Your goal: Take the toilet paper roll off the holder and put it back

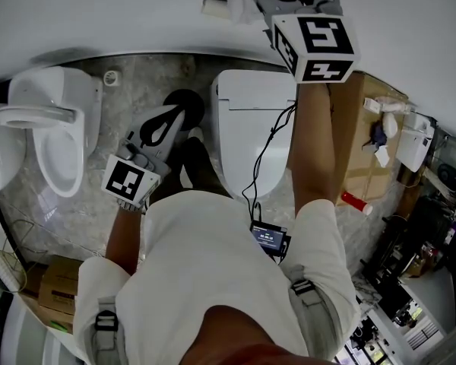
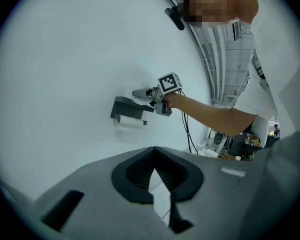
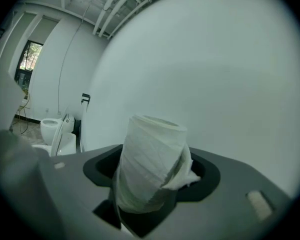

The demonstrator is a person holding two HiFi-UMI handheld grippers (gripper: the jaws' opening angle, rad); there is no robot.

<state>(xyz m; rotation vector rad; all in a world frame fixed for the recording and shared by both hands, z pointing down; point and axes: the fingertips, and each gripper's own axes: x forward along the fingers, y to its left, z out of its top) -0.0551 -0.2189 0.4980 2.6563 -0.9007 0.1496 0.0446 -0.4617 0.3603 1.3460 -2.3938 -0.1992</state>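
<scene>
White wall (image 3: 230, 59) behind toilet paper roll (image 3: 150, 159)

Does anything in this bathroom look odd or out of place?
The toilet paper roll is not on the wall holder: it stands upright, clamped in the right gripper near the white wall. Its wraps look wrinkled and squashed, and a loose end sticks out crumpled at one side.

Your right arm (image 1: 311, 150) extends straight toward twelve o'clock, and its right gripper (image 3: 148, 184) is clamped on the toilet paper roll (image 3: 150, 154). Your left gripper (image 1: 171, 120) hangs low at ten o'clock with its jaws closed together and empty.
</scene>
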